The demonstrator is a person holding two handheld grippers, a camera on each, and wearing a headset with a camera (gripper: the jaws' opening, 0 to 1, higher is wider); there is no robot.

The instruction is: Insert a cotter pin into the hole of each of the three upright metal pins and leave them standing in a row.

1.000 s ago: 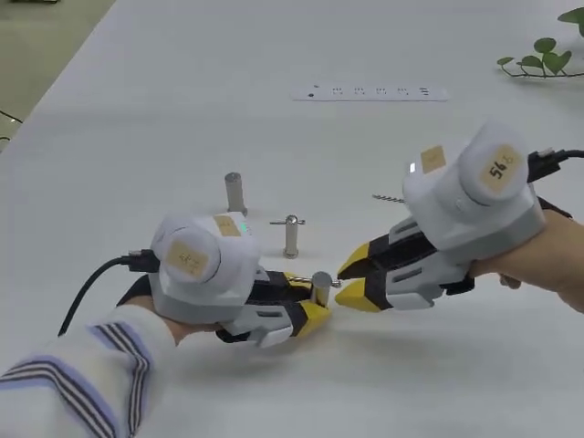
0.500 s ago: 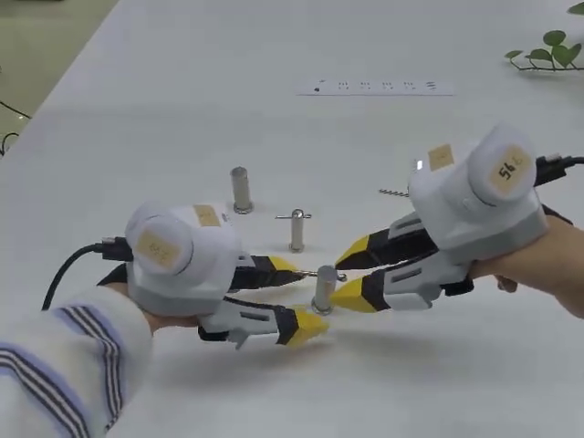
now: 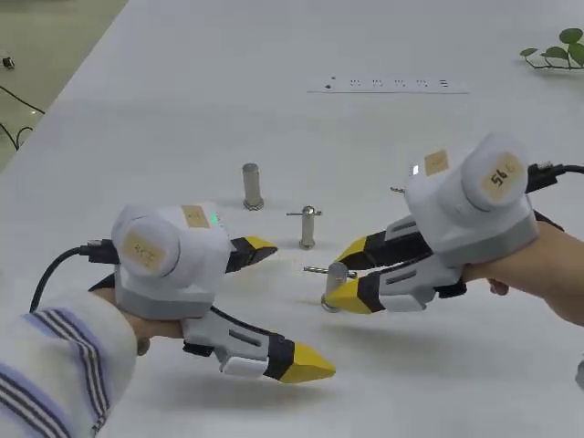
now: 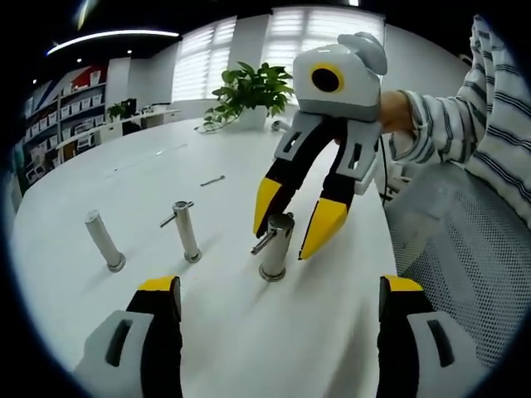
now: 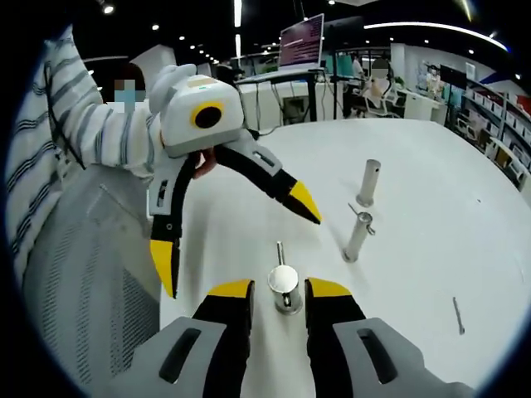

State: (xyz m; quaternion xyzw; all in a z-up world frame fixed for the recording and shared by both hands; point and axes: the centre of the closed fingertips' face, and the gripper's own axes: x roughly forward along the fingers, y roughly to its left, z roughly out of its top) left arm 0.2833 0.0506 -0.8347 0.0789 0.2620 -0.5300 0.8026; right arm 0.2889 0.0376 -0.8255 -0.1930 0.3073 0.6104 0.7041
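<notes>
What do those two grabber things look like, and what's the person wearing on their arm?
The left gripper and right gripper match: chunky white bodies, black jaws, pointy yellow tips. Tan stickers sit on top, and a black cable runs from each. The sleeve is pale with dark stripes.

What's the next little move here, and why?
Probably draw the right gripper back off the nearest metal pin and fetch the spare cotter pin lying on the table. That pin and the middle pin already carry cotter pins; the far pin carries none.
</notes>
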